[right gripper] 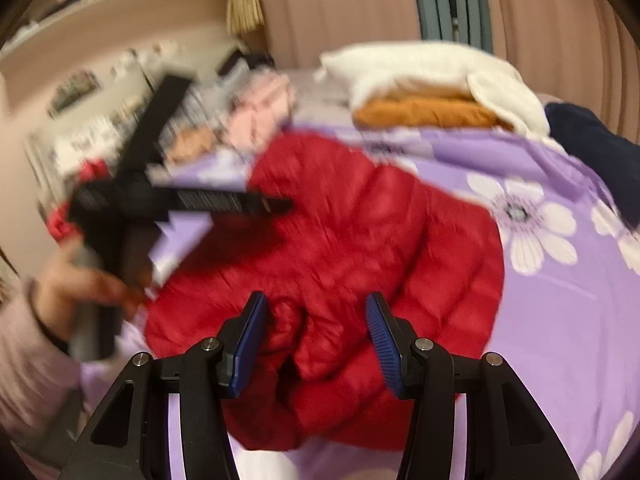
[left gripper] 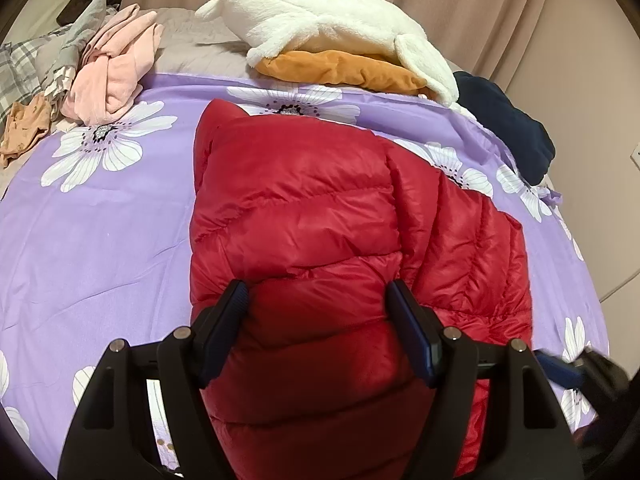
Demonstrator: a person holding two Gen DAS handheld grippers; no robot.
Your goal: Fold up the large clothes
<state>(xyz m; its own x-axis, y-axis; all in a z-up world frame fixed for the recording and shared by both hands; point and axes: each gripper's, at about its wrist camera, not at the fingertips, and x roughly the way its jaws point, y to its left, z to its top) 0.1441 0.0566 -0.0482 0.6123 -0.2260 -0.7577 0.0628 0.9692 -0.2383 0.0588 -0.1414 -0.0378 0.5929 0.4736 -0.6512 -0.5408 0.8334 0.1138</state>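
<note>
A red puffer jacket (left gripper: 320, 208) lies folded lengthwise on the purple flowered bed cover (left gripper: 100, 260). My left gripper (left gripper: 319, 300) is shut on the jacket's near end, and the puffy fabric fills the gap between its blue pads. In the blurred right wrist view the jacket (right gripper: 360, 232) looks bunched. My right gripper (right gripper: 318, 316) is shut on a thick fold of it at the near edge. A person's hand (right gripper: 72, 276) holds the left gripper (right gripper: 276, 204) over the jacket's left side. The right gripper (left gripper: 576, 368) shows as a blur at the jacket's lower right corner.
A white fleece garment (left gripper: 332, 20) on an orange one (left gripper: 340, 70) lies at the far edge of the bed. A navy garment (left gripper: 508, 120) sits far right. Pink clothes (left gripper: 116, 72) and plaid fabric (left gripper: 20, 64) are heaped far left. Curtains hang behind.
</note>
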